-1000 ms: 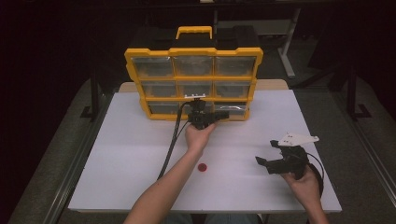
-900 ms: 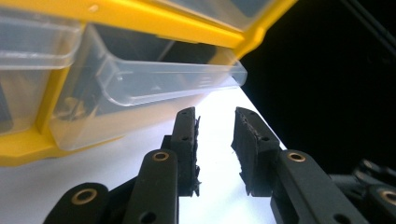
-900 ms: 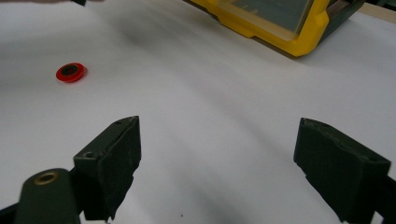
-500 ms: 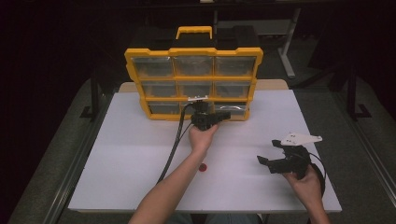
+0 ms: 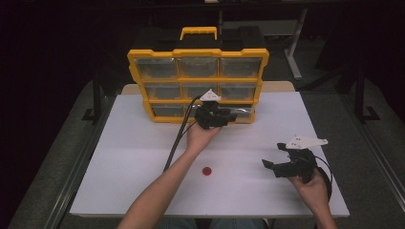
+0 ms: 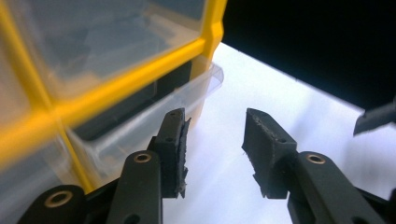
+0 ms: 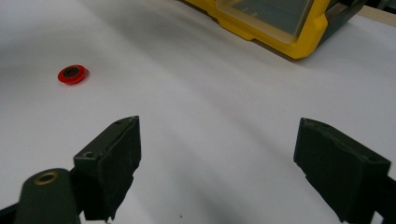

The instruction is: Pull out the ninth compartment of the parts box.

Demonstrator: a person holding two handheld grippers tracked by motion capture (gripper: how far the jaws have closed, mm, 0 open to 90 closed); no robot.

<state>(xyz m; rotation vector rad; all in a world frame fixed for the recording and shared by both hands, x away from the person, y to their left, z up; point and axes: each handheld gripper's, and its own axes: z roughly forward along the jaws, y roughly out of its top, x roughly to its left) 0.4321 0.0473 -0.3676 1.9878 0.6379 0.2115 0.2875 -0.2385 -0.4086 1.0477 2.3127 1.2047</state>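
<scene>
A yellow organizer (image 5: 198, 83) with clear drawers stands upright at the back of the white table (image 5: 143, 157). Its bottom right drawer (image 5: 242, 112) sticks out a little. My left gripper (image 5: 232, 116) is at that drawer, open. In the left gripper view the clear drawer (image 6: 140, 126) lies just left of the left gripper (image 6: 214, 137), with bare table between the jaws. A small red disc (image 5: 206, 171) lies on the table near the front. My right gripper (image 5: 275, 156) hovers at the front right, wide open, holding nothing. In the right gripper view the right gripper (image 7: 217, 161) faces the red disc (image 7: 72, 74) at far left.
The organizer's lower corner (image 7: 285, 39) shows at the top of the right gripper view. A black cable (image 5: 177, 138) trails from the left gripper across the table. Dark floor and metal frame legs (image 5: 293, 52) surround the table.
My left gripper has shifted slightly right along the organizer's bottom row. The right gripper has barely moved. The red disc lies where it was.
</scene>
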